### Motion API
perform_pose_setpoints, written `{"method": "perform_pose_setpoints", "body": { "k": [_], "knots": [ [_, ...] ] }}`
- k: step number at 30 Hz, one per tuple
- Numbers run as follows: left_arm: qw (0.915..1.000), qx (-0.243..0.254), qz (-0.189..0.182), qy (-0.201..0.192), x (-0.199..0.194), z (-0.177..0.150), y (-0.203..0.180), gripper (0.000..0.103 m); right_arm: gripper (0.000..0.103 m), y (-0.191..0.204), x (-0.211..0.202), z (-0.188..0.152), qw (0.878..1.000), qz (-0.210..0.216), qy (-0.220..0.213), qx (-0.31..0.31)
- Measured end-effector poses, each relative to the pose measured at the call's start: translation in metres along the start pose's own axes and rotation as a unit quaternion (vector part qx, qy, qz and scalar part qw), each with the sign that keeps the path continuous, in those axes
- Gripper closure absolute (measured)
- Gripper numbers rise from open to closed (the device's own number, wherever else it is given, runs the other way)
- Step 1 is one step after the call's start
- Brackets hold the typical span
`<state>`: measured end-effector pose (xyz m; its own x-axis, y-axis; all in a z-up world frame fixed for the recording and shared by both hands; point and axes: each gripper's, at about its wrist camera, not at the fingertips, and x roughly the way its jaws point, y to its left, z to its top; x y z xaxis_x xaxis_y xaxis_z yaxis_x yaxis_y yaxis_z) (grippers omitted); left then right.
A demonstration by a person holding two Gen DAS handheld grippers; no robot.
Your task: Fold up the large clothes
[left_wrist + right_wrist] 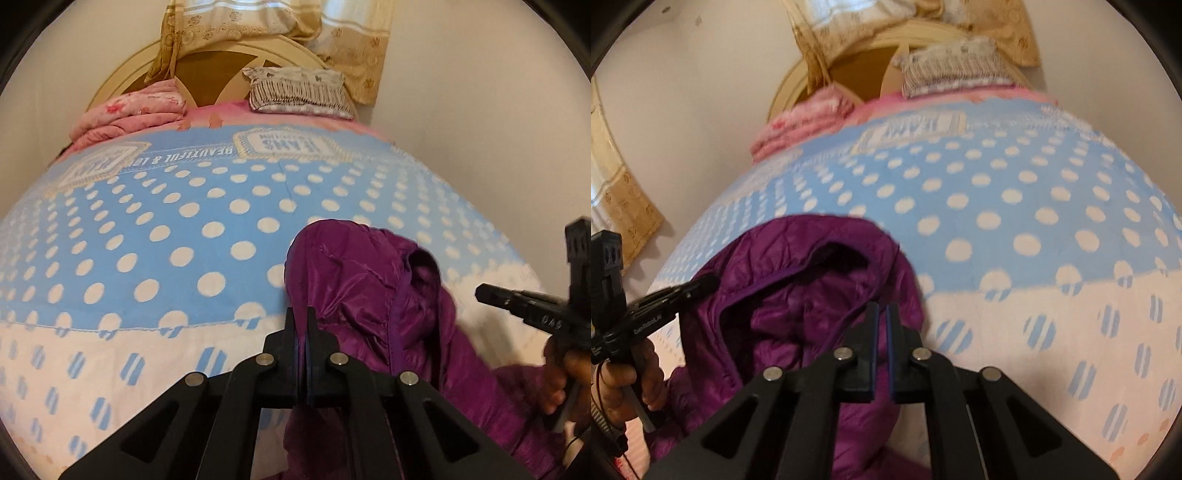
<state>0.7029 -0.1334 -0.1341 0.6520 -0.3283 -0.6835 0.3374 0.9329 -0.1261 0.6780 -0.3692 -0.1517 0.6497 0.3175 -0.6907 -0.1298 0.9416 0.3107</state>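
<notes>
A purple puffer jacket (362, 280) lies bunched on the near part of a blue blanket with white dots (184, 221). My left gripper (302, 312) is shut on a fold of the jacket's left edge, and purple cloth shows between its fingers and hangs below them. In the right wrist view the jacket (798, 295) fills the lower left, with my right gripper (882, 308) shut on its right edge. Each view also shows the other gripper, held in a hand: the right one (517, 299) and the left one (698, 284).
At the head of the bed lie a folded pink quilt (129, 114) and a patterned pillow (299, 92), in front of a rounded cream headboard (218, 70). Beige curtains (351, 44) hang behind. Pale walls border both sides of the bed. The dotted blanket (1034, 206) stretches away beyond the jacket.
</notes>
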Motion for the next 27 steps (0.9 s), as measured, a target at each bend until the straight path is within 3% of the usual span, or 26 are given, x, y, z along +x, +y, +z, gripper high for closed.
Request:
{"method": "perform_pose_setpoints", "body": {
  "k": [1,2,3,4,10,13,14,16,21,27],
  "knots": [
    [1.0000,-0.002,0.001,0.002,0.002,0.000,0.000,0.102,0.093,0.002,0.003,0.002,1.000,-0.011,-0.001,0.000],
    [1.0000,-0.001,0.007,0.006,0.006,0.002,0.000,0.102,0.076,0.004,0.004,0.003,1.000,-0.028,-0.005,-0.005],
    [0.9999,-0.002,0.015,0.009,0.011,0.002,0.002,0.102,0.044,0.005,0.007,0.004,0.999,-0.036,-0.008,-0.007],
    [0.9997,-0.007,0.017,0.013,0.017,0.002,0.004,0.102,0.037,0.004,0.009,0.005,0.999,-0.044,-0.009,-0.009],
    [0.9964,-0.035,0.047,0.060,0.059,-0.012,0.024,0.101,0.041,-0.005,0.041,0.016,0.998,-0.064,0.011,-0.012],
    [0.9962,-0.040,0.039,0.067,0.072,-0.014,0.026,0.101,0.067,-0.006,0.066,0.016,0.997,-0.059,0.042,-0.025],
    [0.9968,-0.033,0.036,0.064,0.074,-0.014,0.024,0.101,0.090,-0.007,0.071,0.016,0.997,-0.051,0.048,-0.024],
    [0.9975,-0.017,0.032,0.060,0.074,-0.014,0.020,0.101,0.094,-0.010,0.072,0.014,0.998,-0.038,0.047,-0.013],
    [0.9993,0.003,0.031,0.023,0.051,-0.007,0.014,0.102,0.096,-0.005,0.034,0.013,0.999,-0.024,-0.009,-0.025],
    [0.9994,0.001,0.012,-0.032,-0.003,0.001,0.014,0.102,0.097,0.024,-0.028,-0.004,0.993,-0.018,-0.073,-0.087]
  ]
}}
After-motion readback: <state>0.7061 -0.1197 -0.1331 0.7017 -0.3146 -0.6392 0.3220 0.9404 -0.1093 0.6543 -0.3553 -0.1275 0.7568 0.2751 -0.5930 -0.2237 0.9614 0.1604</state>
